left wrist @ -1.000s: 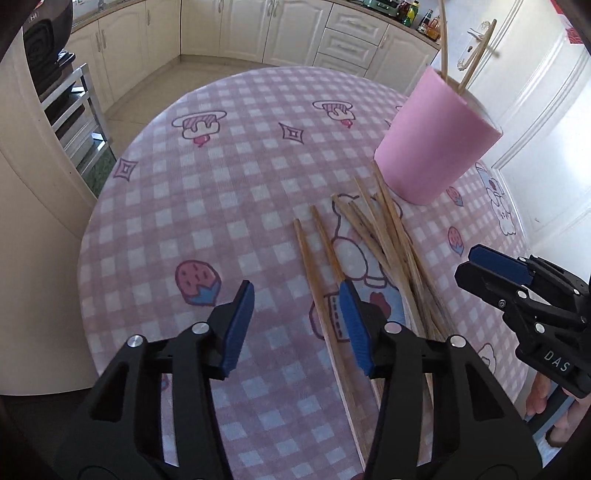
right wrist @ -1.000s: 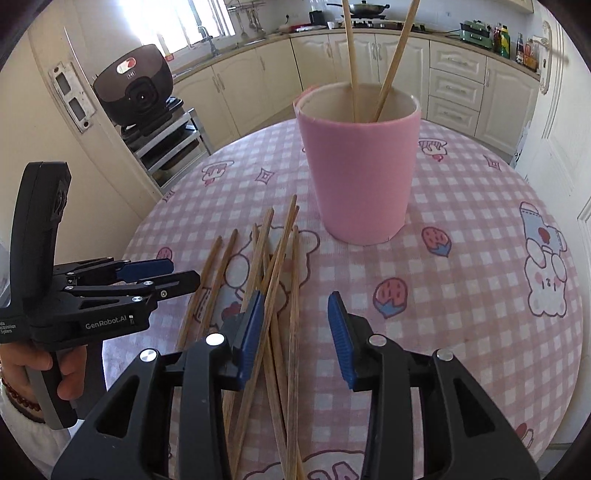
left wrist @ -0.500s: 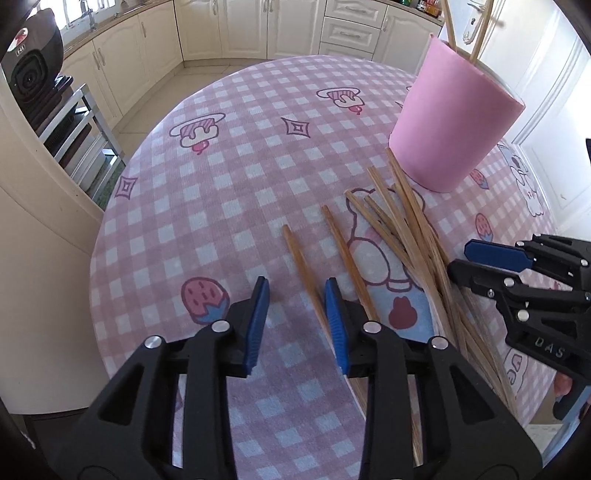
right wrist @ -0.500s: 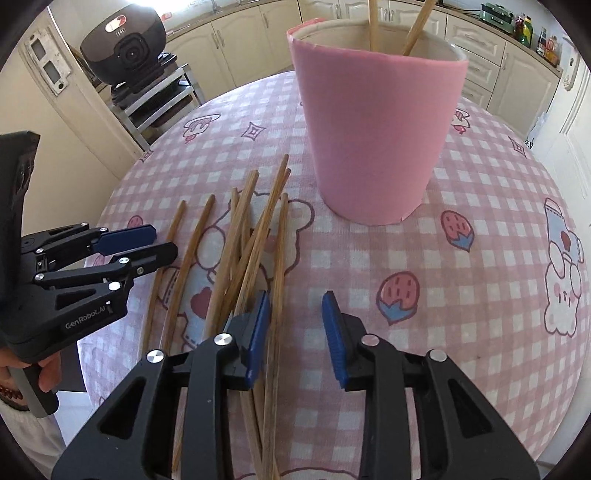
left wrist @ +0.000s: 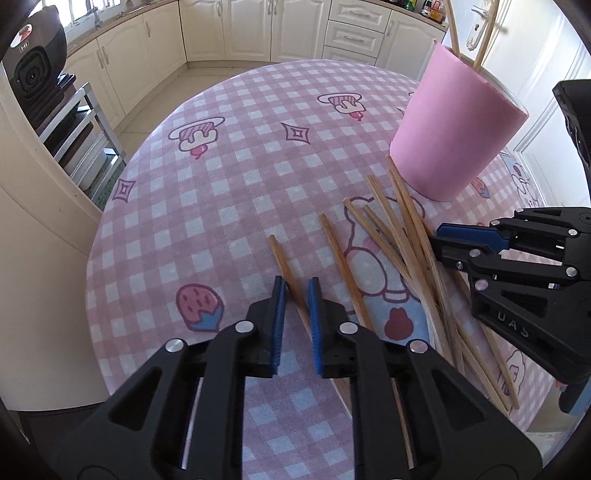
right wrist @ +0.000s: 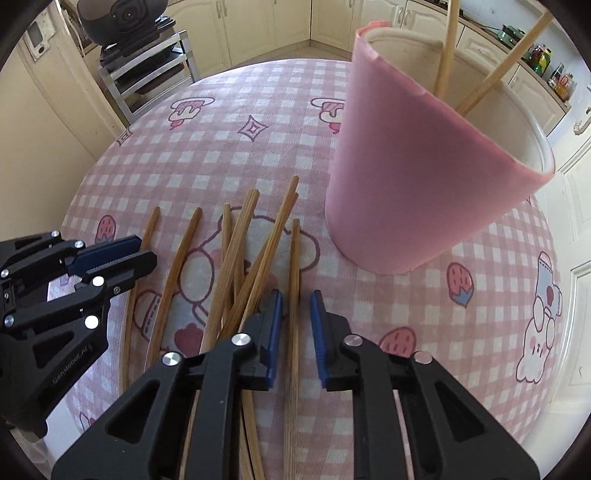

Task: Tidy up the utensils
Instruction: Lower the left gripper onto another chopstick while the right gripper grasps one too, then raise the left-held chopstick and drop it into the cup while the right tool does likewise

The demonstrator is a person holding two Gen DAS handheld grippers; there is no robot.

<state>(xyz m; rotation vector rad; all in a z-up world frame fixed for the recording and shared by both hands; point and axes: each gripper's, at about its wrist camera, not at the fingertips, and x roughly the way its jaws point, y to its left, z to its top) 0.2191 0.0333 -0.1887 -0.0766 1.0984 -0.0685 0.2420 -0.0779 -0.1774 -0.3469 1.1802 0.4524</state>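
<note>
Several wooden chopsticks (left wrist: 406, 229) (right wrist: 243, 240) lie fanned out on the table in front of a pink cup (left wrist: 450, 136) (right wrist: 417, 184), which holds two upright chopsticks (right wrist: 447, 48). My left gripper (left wrist: 295, 284) (right wrist: 146, 249) is down at the pile's left edge. Its jaws are closing on the leftmost chopstick (left wrist: 280, 258), which runs slantwise between the blue pads and touches both. My right gripper (right wrist: 295, 295) (left wrist: 437, 236) is at the pile's right side, shut on the rightmost chopstick (right wrist: 294, 251), which still lies on the cloth.
The round table carries a pink checkered cloth (left wrist: 221, 184) with cartoon prints. Its edge curves close on the left. A metal rack with a black appliance (left wrist: 33, 70) (right wrist: 125, 14) stands beside it, and cream cabinets (left wrist: 295, 29) line the far wall.
Both grippers' jaws have narrowed from wide apart to close around one chopstick each. The right gripper has sunk and come nearer the cup. The left has barely shifted.
</note>
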